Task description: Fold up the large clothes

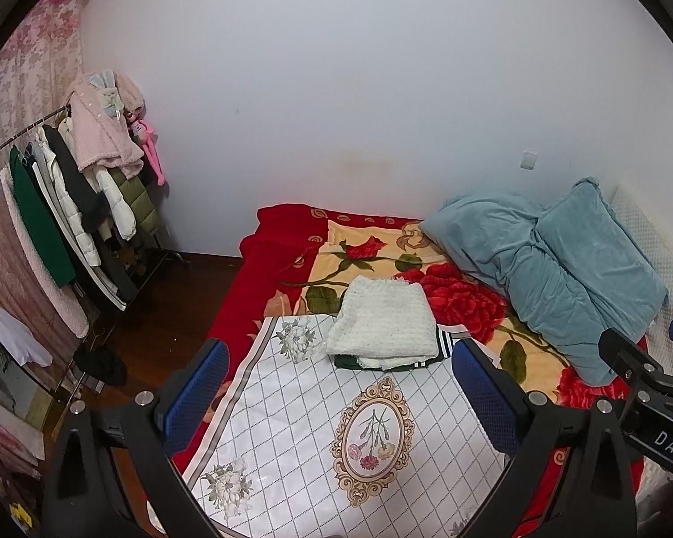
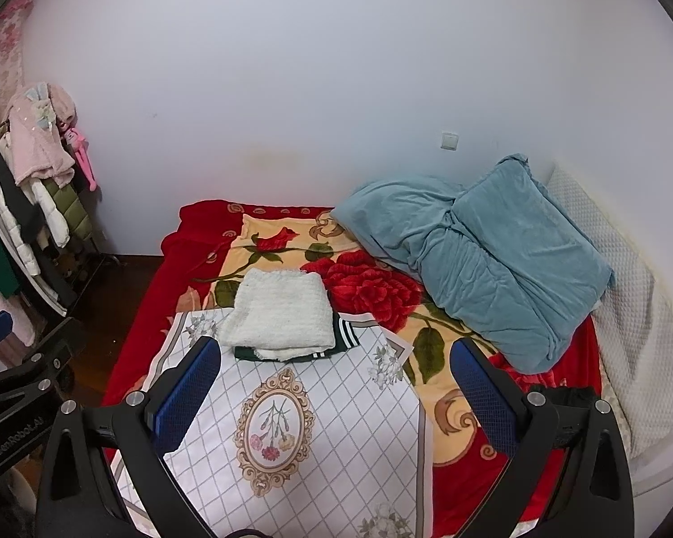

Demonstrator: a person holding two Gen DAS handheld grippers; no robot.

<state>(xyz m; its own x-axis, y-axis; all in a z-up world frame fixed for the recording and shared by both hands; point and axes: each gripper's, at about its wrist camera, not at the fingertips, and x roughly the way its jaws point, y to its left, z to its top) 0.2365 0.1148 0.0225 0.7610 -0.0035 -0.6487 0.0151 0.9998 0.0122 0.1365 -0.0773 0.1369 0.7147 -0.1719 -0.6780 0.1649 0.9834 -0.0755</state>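
- The left gripper (image 1: 341, 385) hangs above the near part of the bed, its blue-padded fingers (image 1: 197, 385) spread wide with nothing between them.
- The right gripper (image 2: 336, 381) hovers alongside, jaws likewise wide apart and empty.
- A white knitted sweater (image 1: 383, 320), folded into a neat rectangle, lies on the far edge of a white diamond-patterned cloth (image 1: 300, 426) printed with a flower medallion.
- Under the sweater sits a folded dark green garment with white stripes (image 2: 347, 336), its edge showing at the near right side.
- The patterned cloth is spread over a red rose-print blanket (image 2: 368, 287) covering the bed.
- A bundled teal quilt (image 2: 484, 260) lies at the far right, against a white quilted headboard (image 2: 623, 314).
- At far left, a clothes rack (image 1: 54, 206) holds coats, with a fluffy pink garment (image 1: 103, 130) draped on top.
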